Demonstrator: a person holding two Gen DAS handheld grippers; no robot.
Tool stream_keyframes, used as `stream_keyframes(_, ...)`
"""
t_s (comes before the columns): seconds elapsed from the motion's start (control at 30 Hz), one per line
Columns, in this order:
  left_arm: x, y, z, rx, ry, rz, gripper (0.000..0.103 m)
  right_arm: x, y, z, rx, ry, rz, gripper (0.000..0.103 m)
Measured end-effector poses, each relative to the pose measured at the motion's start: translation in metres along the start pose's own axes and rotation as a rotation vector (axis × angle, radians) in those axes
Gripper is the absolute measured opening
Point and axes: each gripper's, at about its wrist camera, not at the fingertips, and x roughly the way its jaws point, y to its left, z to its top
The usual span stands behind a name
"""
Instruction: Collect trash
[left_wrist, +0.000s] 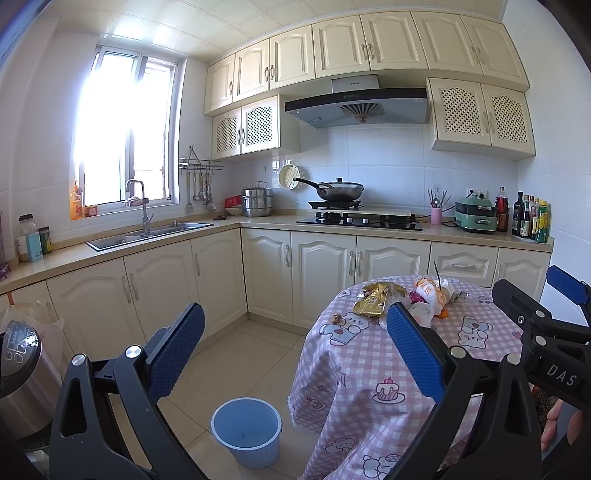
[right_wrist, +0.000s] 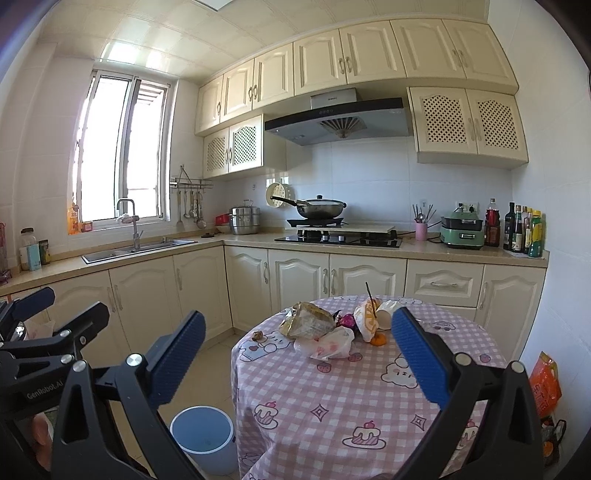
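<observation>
Bright daylight floods through the window (left_wrist: 125, 136), blown out with glare; sharp focus, fisheye bending, dark corners.

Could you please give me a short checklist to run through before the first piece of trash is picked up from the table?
1. Left gripper open and holding nothing: ok.
2. Right gripper open and holding nothing: ok.
3. Blue bin upright on the floor beside the table, mouth open: ok.
4. Trash in reach on the tabletop: gold wrapper, white plastic bag, paper cup on its side, all bunched together: ok.
5. Bin has room: looks almost empty, ok.
6. Liquid left in the cup: cannot tell.
</observation>
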Motion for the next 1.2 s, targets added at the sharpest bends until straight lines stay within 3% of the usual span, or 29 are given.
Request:
stream_keyframes(0.4, 0.026, 0.001, -0.003, -0.003, 0.038, 0.003, 0.096, 0.026, -0.004, 0.001, 0.017, 0.010, -0.009, 0.099)
stream_keyframes(0.97, 0.100, -0.016, 0.003, 0.011, 0.176, -0.008, 0.095, 0.102, -0.033, -0.004, 0.046, 0.135, -0.005, 0.099)
stream_keyframes(1.2, 0.145, -0.050, -0.005, 0.032, 0.268, -0.115, 0.095, 0.138, -0.072, -0.016, 0.079, 0.202, -0.131, 0.099)
